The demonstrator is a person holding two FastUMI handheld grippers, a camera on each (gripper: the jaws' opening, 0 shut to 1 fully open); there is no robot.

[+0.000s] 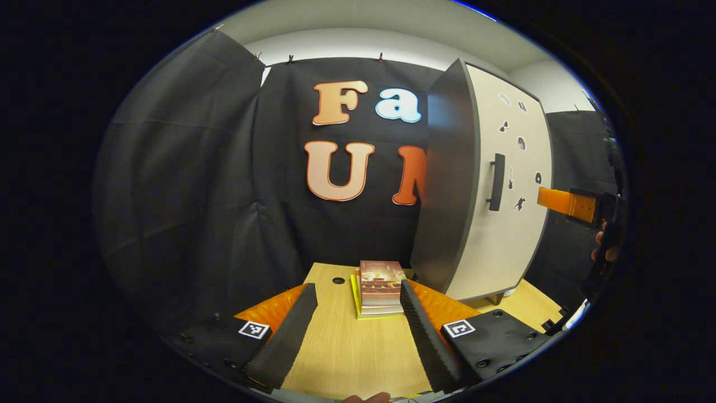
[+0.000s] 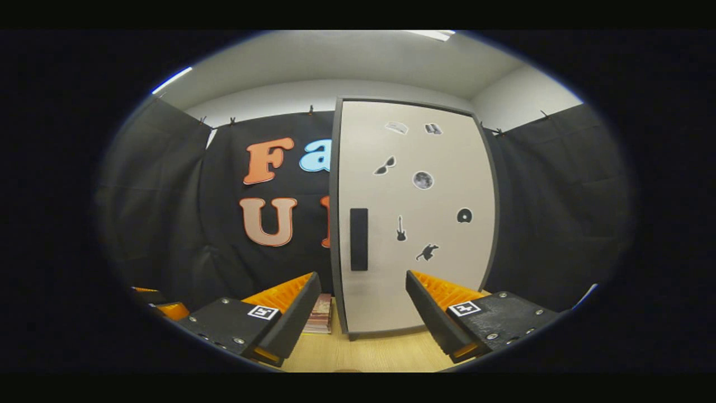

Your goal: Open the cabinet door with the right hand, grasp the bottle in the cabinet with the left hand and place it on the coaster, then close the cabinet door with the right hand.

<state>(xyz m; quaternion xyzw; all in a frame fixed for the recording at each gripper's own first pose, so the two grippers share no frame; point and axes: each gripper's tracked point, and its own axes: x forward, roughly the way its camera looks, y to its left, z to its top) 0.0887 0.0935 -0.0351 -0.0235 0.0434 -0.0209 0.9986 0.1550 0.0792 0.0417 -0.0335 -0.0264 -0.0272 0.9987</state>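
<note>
1. The right gripper (image 2: pixel 362 305) hangs with its 2 fingers spread apart, holding nothing, just in front of the cabinet door (image 2: pixel 414 224)
2. That door is closed, its dark vertical handle (image 2: pixel 358 239) near its left edge, above the gap between the fingers
3. The left gripper (image 1: pixel 358 313) is also spread wide and holds nothing, low over the wooden table (image 1: pixel 347 352)
4. A stack of books (image 1: pixel 380 288) lies on the table between its fingertips, left of the cabinet (image 1: pixel 447 196)

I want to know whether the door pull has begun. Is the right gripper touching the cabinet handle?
Apart. In the left gripper view the right gripper hangs right of the handle, with bare door between them.
</note>
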